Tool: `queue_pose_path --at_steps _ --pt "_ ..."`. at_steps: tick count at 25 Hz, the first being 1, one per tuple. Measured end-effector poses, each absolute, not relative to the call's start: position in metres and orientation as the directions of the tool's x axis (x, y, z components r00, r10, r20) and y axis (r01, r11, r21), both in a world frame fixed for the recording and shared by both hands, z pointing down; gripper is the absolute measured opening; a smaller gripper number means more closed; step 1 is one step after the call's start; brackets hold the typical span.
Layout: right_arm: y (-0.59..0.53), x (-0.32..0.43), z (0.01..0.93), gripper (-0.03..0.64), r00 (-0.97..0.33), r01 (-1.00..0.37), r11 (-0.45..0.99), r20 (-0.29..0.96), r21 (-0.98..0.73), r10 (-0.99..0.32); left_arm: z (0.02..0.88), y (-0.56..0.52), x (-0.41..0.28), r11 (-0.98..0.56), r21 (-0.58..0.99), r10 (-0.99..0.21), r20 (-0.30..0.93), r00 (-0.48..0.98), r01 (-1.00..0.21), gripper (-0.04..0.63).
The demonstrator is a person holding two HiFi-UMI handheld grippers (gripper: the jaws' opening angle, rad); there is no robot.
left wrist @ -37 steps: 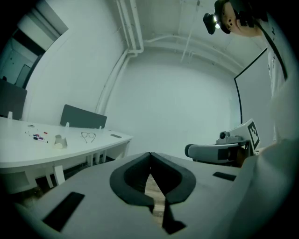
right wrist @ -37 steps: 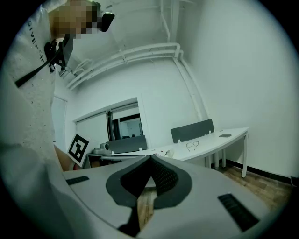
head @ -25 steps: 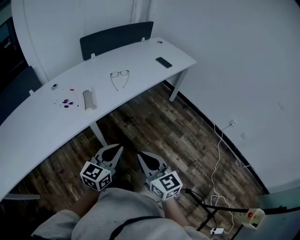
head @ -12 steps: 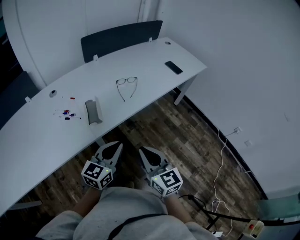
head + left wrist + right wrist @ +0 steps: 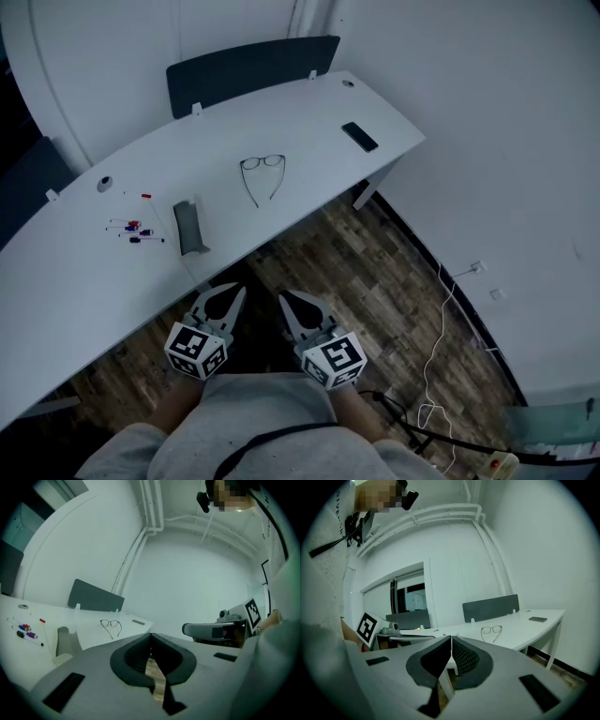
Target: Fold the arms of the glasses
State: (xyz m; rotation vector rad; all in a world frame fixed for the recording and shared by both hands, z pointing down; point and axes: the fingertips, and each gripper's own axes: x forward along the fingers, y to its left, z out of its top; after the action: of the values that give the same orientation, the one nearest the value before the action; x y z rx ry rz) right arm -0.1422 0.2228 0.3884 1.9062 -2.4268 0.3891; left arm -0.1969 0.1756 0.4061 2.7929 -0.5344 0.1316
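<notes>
Glasses [image 5: 262,162]: they lie flat on the white table [image 5: 309,108], about midway along it and close to its near edge.
Edges: the tips of the arms end just short of the near table edge. Beyond that edge is the wooden floor [image 5: 375,272]. A dark divider panel [image 5: 251,70] stands along the far edge.
Open room: bare tabletop lies on both sides of the glasses. A grey case [image 5: 191,228] sits well apart on the left, with some small pens [image 5: 134,231] farther left. A dark phone [image 5: 360,137] lies well apart on the right, near the end of the table.
Way they point: the lenses are on the far side, towards the divider. Both arms are unfolded and run back towards the person, drawing together at their tips.
Long axis: it runs from the far edge to the near edge of the table, leaning slightly.
Left gripper [image 5: 232,298]: it is over the floor, short of the table and well apart from the glasses. Its own view [image 5: 151,635] shows the jaws clenched together with nothing between them.
Right gripper [image 5: 289,302]: it is beside the left one, also over the floor and touching nothing. Its own view [image 5: 451,640] shows the jaws pressed together and empty, with the glasses [image 5: 491,630] on the table ahead.
Between the grippers: there is a narrow gap, and their tips lean towards each other.
</notes>
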Motion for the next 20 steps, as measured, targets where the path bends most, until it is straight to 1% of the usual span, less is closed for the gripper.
queue_pose_path --at_steps 10,20 --pt "0.153 -0.12 0.397 0.02 -0.352 -0.932 0.324 0.185 -0.163 -0.918 0.415 0.123 -0.187 -0.851 0.244 -0.44 0.152 0.885 -0.465 0.015" --pt "0.081 -0.051 0.411 0.02 -0.454 -0.89 0.427 0.225 -0.161 -0.862 0.423 0.052 -0.122 -0.782 0.268 -0.535 0.176 0.826 -0.563 0.015"
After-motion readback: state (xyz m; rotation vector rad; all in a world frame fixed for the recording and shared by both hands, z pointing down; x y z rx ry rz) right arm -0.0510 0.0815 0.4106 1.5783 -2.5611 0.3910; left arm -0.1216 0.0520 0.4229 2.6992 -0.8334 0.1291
